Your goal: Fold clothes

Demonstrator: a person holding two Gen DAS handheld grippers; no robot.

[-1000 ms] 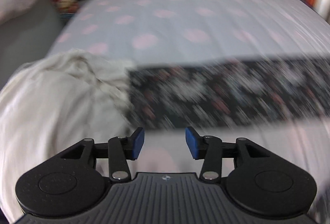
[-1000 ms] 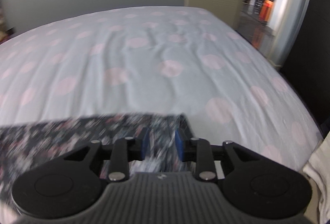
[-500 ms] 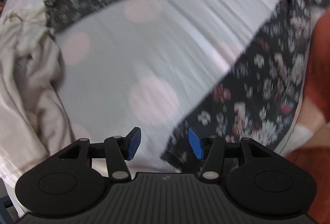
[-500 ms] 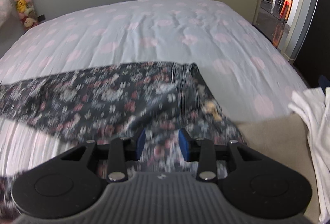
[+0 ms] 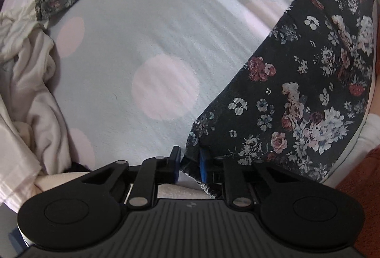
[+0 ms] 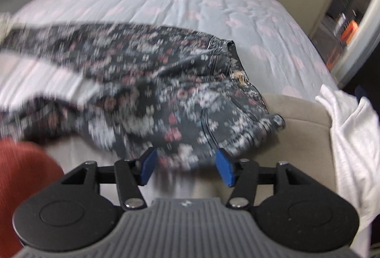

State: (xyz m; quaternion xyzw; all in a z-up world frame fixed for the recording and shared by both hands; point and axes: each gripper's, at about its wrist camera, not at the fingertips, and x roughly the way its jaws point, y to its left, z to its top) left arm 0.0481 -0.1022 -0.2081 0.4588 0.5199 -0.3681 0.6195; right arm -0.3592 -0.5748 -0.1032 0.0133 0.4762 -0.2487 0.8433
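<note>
Left hand-held gripper (image 5: 188,164) clamped on a hem corner of the floral trousers (image 5: 308,82). From there, one leg running up and away to the right; the other leg lying flat across the far side of the bed (image 5: 142,44). Right hand-held gripper (image 6: 186,169) spread wide, empty, just short of the waistband heap (image 6: 213,101), nearer that end.

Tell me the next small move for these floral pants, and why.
Probably carry the left gripper, shut on the hem of the floral pants, across the bed toward the other leg. The right gripper is open just short of the waist, and the two legs lie spread apart.
</note>
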